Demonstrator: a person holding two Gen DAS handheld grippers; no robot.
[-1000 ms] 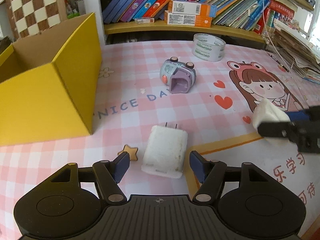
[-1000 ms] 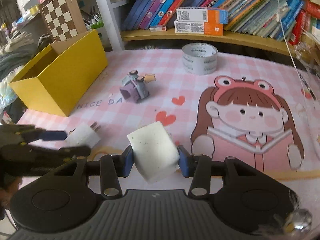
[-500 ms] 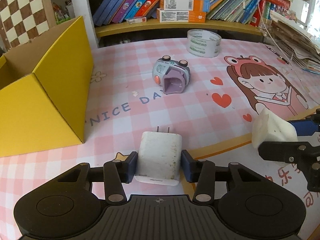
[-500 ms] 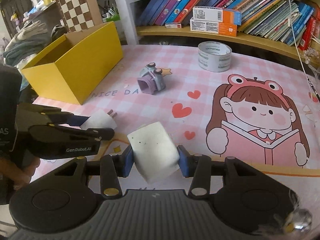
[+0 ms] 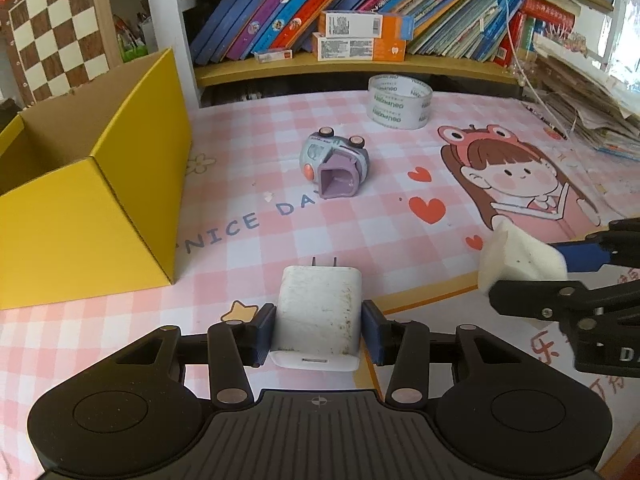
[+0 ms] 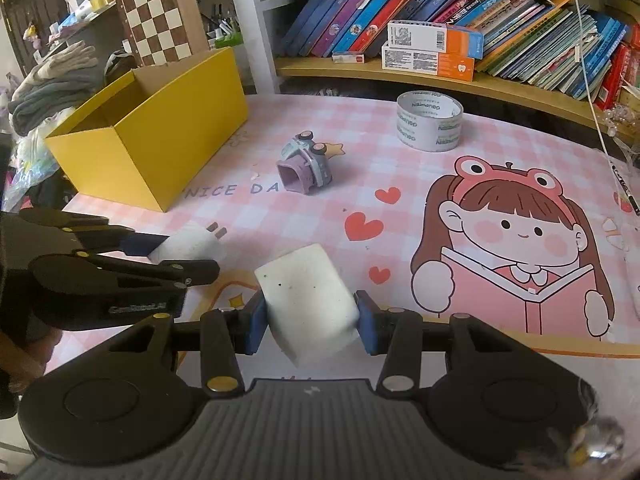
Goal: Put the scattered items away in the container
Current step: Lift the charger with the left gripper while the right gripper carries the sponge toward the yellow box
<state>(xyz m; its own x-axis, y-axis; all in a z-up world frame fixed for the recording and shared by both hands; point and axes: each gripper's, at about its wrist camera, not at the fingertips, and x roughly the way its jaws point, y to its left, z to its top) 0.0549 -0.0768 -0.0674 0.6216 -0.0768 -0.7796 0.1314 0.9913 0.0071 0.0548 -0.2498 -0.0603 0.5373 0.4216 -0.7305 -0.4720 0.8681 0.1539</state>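
My left gripper [image 5: 319, 330] is shut on a white plug charger [image 5: 318, 312], prongs pointing forward, held above the pink mat. It also shows in the right wrist view [image 6: 188, 246]. My right gripper [image 6: 310, 320] is shut on a white foam block [image 6: 308, 304], seen at the right in the left wrist view [image 5: 520, 258]. The open yellow box [image 5: 100, 184] stands at the left [image 6: 152, 136]. A grey-purple toy car [image 5: 334, 162] lies on its side mid-mat [image 6: 306, 164]. A tape roll [image 5: 400, 102] sits at the back [image 6: 430, 120].
A bookshelf with books and orange-white cartons [image 5: 360, 36] runs along the back edge. A chessboard [image 6: 158, 20] stands behind the box. Stacked papers [image 5: 592, 100] lie at the far right. A pile of cloth [image 6: 44, 84] sits left of the box.
My left gripper went from open around the charger to shut on it and has lifted it. My right gripper kept hold of the foam block and rose a little.
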